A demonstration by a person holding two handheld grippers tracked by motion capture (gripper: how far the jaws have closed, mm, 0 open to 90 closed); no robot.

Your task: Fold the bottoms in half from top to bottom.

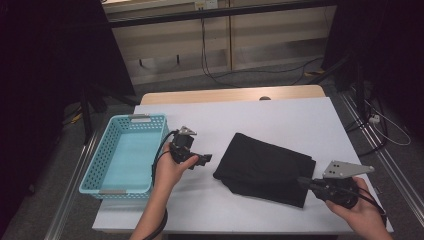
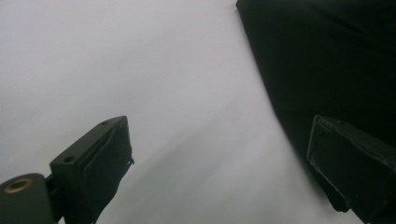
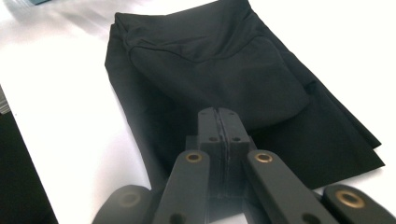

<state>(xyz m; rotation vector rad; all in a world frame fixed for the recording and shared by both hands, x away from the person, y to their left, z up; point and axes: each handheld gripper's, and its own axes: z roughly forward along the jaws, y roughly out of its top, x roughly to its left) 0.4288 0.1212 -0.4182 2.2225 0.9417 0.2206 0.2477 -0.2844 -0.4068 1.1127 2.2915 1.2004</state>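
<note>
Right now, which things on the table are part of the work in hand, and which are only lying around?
In the work:
- folded black cloth
- right gripper, jaws shut, at the cloth's near edge
- left gripper, jaws open, beside the cloth

Only lying around:
- turquoise basket, nothing visible inside
- cables on the floor behind the table

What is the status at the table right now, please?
Left gripper open beside folded black cloth. Right gripper shut at its edge. Basket clear.

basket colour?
Light turquoise basket with perforated sides and grey handles; clearest in the high view.
</note>
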